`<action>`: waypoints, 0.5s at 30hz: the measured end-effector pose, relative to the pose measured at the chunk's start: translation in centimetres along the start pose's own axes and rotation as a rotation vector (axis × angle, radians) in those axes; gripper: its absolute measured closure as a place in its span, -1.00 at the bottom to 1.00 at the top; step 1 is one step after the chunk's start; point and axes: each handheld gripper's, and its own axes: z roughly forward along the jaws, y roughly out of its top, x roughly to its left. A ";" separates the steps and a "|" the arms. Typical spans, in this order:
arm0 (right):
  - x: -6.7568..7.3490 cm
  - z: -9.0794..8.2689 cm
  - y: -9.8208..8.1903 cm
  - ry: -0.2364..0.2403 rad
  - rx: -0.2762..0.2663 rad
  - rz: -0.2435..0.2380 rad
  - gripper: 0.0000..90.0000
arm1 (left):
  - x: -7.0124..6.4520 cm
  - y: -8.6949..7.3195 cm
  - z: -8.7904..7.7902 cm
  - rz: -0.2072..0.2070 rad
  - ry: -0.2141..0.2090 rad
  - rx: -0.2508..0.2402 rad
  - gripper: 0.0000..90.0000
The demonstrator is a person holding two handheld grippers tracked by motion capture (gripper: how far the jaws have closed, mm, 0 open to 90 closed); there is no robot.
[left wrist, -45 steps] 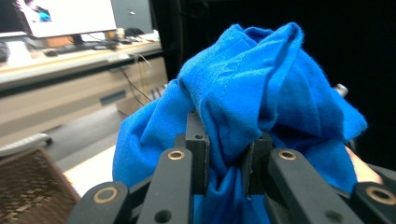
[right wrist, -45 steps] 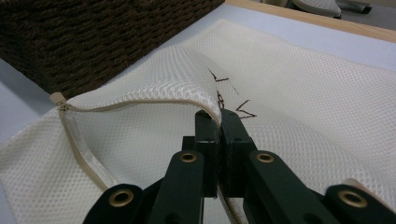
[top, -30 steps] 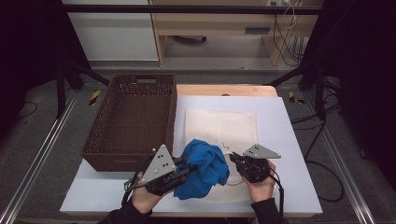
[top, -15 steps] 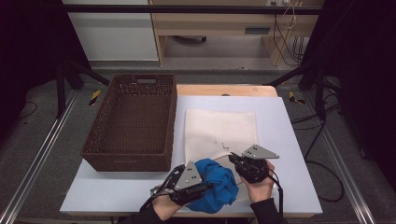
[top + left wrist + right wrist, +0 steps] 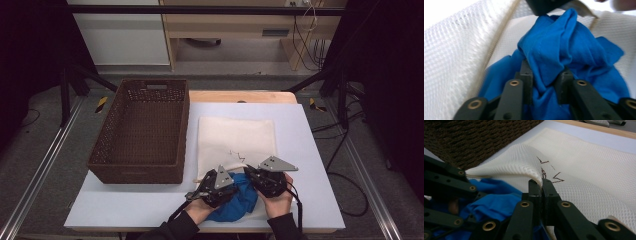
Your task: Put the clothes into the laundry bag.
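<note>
The left gripper (image 5: 545, 83) pinches a fold of the blue cloth (image 5: 564, 52), its jaws having just eased apart a little with the cloth between them. Straight ahead of it gapes the mouth of the white mesh bag (image 5: 454, 55). The right gripper (image 5: 541, 188), pressed together on the bag's top edge (image 5: 524, 166), holds it lifted. The cloth lies half inside, at the table's (image 5: 310, 130) near edge; the way in runs away from the person, along the bag's length.

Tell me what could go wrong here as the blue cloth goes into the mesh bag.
The left gripper, whose jaws have just been opening, may let the blue cloth go before it is well inside. The right gripper pinches just the mesh bag's rim, which could slip and close the mouth.
</note>
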 end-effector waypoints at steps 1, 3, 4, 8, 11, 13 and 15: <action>0.0 0.0 0.0 0.002 0.002 0.002 0.94 | 0.0 0.0 0.2 0.008 0.020 0.002 0.45; 0.0 0.0 -0.1 0.001 0.005 0.002 0.94 | 0.1 -0.1 0.3 -0.004 0.019 0.004 0.21; 0.0 0.0 -0.1 0.001 0.005 0.004 0.94 | 0.2 0.0 0.2 -0.009 0.015 0.003 0.13; -0.1 0.1 -0.2 -0.003 0.008 0.006 0.94 | 0.2 0.2 -1.7 -0.035 -0.023 -0.011 -0.16; -0.2 0.0 -0.2 -0.005 0.006 0.006 0.94 | -0.2 0.2 -4.1 -0.015 -0.045 -0.044 -0.26; -0.2 -0.1 -0.2 -0.007 0.007 0.005 0.94 | -0.3 -0.4 -5.7 0.001 -0.039 -0.056 -0.30; -0.2 -0.1 -0.2 -0.007 0.007 0.003 0.94 | -0.2 -1.2 -6.3 0.000 -0.034 -0.049 -0.32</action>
